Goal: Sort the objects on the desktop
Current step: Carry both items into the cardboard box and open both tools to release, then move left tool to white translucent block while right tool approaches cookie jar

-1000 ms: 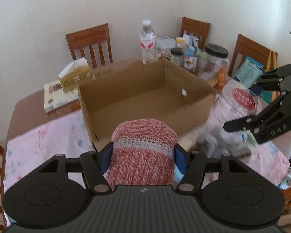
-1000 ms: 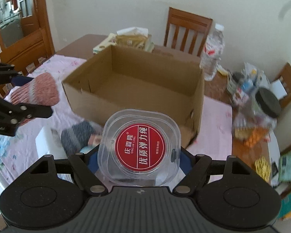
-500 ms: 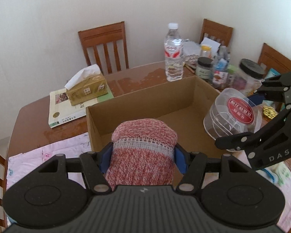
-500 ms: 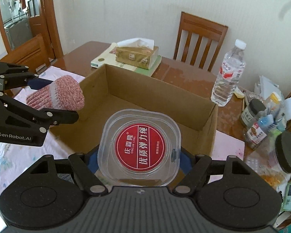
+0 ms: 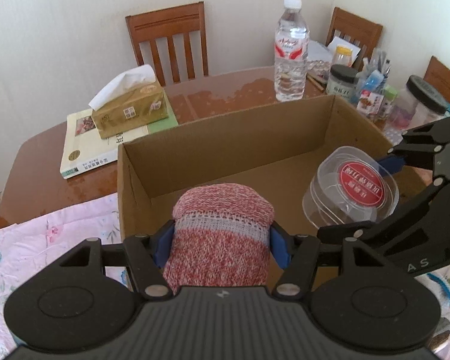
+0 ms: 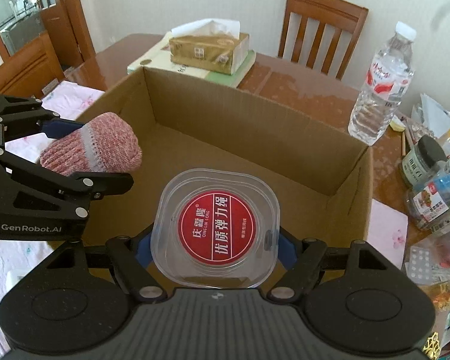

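Here both tongs are held side by side above the open cardboard box (image 5: 255,138), each pointing forward and slightly down over its near wall. The left tongs (image 5: 220,240) are closed to a middling width on a rolled knitted sock (image 5: 222,225), red-and-white marled with a pale lacy band across its middle; its rounded end juts past the blue fingertips (image 5: 162,244) over the box's inside. The right tongs (image 6: 214,247) grip a clear plastic container (image 6: 216,231), squarish with rounded corners and a round red label printed with white Chinese characters, its lid facing the camera. The blue pads press it on both sides, and it hangs above the box floor, not touching the cardboard. In the left wrist view the container sits to the right of the sock, apart from it. The box stands on a brown wooden counter (image 5: 60,189), partly on a pink flowered cloth (image 5: 60,234). Behind it lie a tissue box (image 5: 132,108) on a book (image 5: 84,147), and a water bottle (image 5: 291,57) stands upright.
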`<state>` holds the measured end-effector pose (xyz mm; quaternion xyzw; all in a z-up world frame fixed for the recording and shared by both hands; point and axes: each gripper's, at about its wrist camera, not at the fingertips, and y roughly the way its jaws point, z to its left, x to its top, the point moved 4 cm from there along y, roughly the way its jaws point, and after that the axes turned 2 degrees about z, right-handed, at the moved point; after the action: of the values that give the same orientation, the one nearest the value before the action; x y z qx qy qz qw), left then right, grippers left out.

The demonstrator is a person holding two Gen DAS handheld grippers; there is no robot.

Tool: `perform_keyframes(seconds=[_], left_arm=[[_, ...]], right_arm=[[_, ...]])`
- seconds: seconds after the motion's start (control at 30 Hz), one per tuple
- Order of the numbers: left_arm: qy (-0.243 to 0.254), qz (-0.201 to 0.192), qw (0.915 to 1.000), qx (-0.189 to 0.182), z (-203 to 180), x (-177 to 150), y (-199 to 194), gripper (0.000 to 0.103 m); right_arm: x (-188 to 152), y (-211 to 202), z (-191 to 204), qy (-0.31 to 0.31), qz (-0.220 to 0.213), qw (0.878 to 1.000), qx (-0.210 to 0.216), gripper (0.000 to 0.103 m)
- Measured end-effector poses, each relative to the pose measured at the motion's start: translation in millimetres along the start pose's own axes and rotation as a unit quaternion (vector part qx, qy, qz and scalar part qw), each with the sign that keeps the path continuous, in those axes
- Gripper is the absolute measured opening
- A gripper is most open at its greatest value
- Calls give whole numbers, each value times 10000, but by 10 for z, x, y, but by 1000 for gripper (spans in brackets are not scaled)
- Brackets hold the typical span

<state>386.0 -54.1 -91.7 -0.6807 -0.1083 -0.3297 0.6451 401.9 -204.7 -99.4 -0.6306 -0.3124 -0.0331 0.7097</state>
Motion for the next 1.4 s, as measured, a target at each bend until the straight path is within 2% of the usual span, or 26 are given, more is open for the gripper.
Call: perform_keyframes(seconds=[0.17,0.23,0.3,0.43,0.5,0.77,1.07,1.4], left_arm=[[-71,49,10000,38,37,11,76,68],[-103,34,9999,73,54,30,72,74],[-96,-25,9998,163,75,54,50,84],[-87,-155,9997,178,103,90,-57,87],[-31,-234,9995,209,99,93,-129,89],[125,-346,9991,206,65,15,-428,91],[400,-489,9979,171,-39,-295,-815,94],[473,-494,9976,65,-132,-833,-1089,95]], right_arm=[[24,50,-40,82,-2,10000,41,84],[50,36,-63,136,-40,9999,18,88],[63,-1,-93,185,-95,9998,-17,91],[77,-114,-140,263,-208,9994,-59,95],[69,-177,-139,288,-279,9991,-96,100],[-61,-453,-33,273,-414,9986,-193,103],[-355,-744,216,225,-490,9983,-227,103],[-832,-968,431,210,-527,9978,-344,103]])
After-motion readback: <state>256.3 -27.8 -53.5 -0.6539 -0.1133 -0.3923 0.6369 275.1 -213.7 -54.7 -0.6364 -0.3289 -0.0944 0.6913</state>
